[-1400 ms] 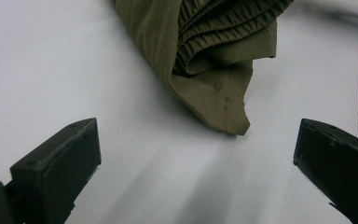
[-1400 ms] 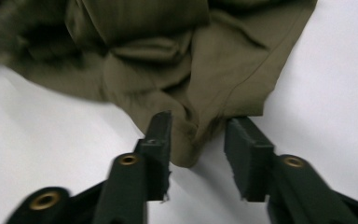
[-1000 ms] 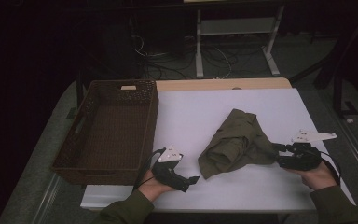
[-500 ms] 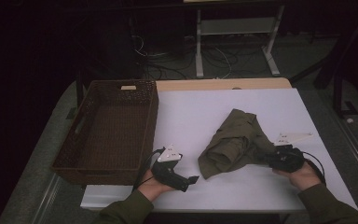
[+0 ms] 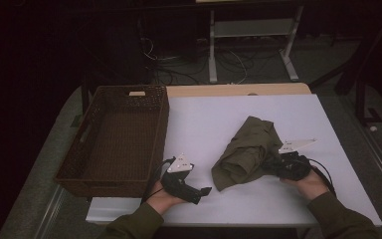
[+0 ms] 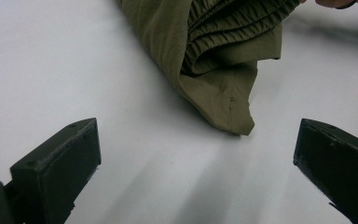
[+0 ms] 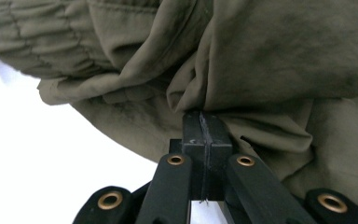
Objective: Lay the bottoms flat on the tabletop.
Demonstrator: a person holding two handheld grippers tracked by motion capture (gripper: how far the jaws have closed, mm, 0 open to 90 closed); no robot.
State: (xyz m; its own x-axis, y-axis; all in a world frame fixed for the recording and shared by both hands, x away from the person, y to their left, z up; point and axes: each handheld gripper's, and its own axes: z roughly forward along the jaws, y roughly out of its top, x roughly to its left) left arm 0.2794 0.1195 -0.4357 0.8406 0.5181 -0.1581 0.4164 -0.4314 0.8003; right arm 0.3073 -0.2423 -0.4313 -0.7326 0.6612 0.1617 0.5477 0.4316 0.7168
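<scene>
Crumpled olive cloth (image 5: 246,152), apparently pinched by right hand-held gripper (image 7: 204,122); left hand-held gripper (image 6: 196,154) gapes wide.

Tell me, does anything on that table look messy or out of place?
Only the olive garment: it lies crumpled in a loose heap on the white table, not folded, beside the wicker basket. The right gripper has its jaws pinched on a fold at its edge. Nothing looks spilled or damaged.

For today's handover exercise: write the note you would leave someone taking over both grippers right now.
Right gripper: shut on the crumpled olive-green cloth garment, pinching a fold at its right edge.
Left gripper: open, resting on the white table, short of the garment.
Brown woven wicker basket: at table left, nothing visible inside.
Done: garment gripped on one side.
Left: probably move it into the basket.
</scene>
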